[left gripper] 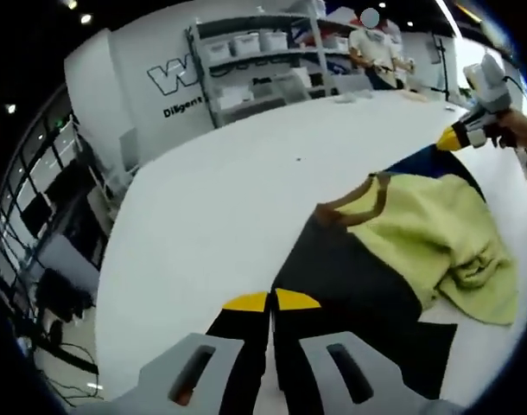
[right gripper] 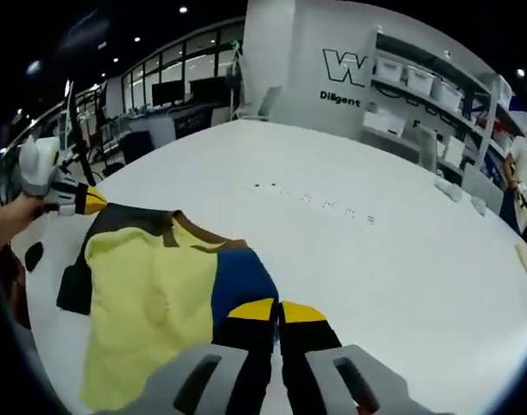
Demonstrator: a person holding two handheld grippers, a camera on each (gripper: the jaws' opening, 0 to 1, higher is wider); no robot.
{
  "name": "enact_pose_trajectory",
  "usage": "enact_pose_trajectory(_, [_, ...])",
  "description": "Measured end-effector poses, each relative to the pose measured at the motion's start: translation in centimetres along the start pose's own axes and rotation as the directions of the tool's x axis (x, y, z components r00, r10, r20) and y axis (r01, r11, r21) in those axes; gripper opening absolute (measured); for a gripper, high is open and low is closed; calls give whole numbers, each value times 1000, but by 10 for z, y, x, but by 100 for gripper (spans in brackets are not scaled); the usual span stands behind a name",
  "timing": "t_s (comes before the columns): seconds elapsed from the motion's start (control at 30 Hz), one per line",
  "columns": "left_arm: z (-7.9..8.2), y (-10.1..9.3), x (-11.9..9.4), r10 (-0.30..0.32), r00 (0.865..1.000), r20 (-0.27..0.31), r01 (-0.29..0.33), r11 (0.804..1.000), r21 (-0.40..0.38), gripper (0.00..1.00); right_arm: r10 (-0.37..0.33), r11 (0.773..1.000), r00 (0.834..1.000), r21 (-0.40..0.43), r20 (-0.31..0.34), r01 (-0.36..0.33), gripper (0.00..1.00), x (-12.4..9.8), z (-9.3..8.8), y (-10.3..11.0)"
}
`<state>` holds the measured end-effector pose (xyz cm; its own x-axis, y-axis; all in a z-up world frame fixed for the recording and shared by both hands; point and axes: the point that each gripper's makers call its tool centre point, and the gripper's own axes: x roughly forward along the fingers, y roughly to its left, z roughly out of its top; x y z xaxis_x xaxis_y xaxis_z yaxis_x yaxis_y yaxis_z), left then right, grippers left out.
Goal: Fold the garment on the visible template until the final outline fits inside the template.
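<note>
A yellow-green garment (left gripper: pixel 436 242) with a brown collar (left gripper: pixel 360 207) and a blue part (left gripper: pixel 423 160) lies crumpled over a black template (left gripper: pixel 350 285) on the white table. My left gripper (left gripper: pixel 271 300) is shut, its yellow tips low over the template's near edge, with nothing seen between them. In the right gripper view the garment (right gripper: pixel 147 303) spreads flat, and the template (right gripper: pixel 72 290) shows at its left. My right gripper (right gripper: pixel 277 310) is shut at the edge of the blue part (right gripper: pixel 242 277), which peaks up to its tip (left gripper: pixel 458 137).
The white table (right gripper: pixel 358 251) stretches wide beyond the garment, with small dark marks (right gripper: pixel 320 201) across its middle. Shelves with white bins (left gripper: pixel 255 52) stand behind the table's far edge, and a person (left gripper: pixel 376 47) stands there. A hand (right gripper: pixel 13 216) holds the left gripper (right gripper: pixel 73 199).
</note>
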<state>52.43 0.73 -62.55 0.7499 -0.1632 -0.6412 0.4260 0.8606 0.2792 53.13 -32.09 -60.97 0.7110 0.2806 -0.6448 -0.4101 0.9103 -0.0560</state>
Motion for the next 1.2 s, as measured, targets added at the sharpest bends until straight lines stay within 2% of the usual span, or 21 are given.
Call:
enact_pose_trajectory(0.07, [2,2,3,-5,1000,6,5,1000,-7,0,-2,1000,1000,10,-1,2,0,4,3,-4])
enact_pose_trajectory(0.17, [8,7,9,-5,1000,12,4,1000,22,0,-5,1000,1000,8,1,5,0,13,8,-9])
enact_pose_trajectory(0.27, [12,11,18,-13,1000,6,13,1000,20,0,-14,1000,1000,-1,-15,14,0,24,9,-15])
enact_pose_trajectory(0.33, [12,15,25,-7,1000,-4,7,999,46,0,-10,1000,1000,12,-26,10,0,32,9,-18])
enact_pose_trajectory(0.47, [12,22,37,1,1000,-23,1,996,87,0,-22,1000,999,-7,-26,22,0,47,10,-23])
enact_pose_trajectory(0.83, [3,30,60,1,998,-63,5,995,95,0,-49,999,998,-6,-47,49,0,70,6,-31])
enact_pose_trajectory(0.97, [-1,30,65,-4,998,-60,7,999,51,0,-45,994,998,97,-49,50,0,75,2,-31])
enact_pose_trajectory(1.1, [-3,30,67,-6,998,-66,8,1000,26,0,-49,992,998,110,-51,54,0,77,1,-32])
enact_pose_trajectory(1.2, [-2,32,65,1,998,-58,-2,1000,-26,0,-42,990,997,135,-58,49,0,77,0,-33])
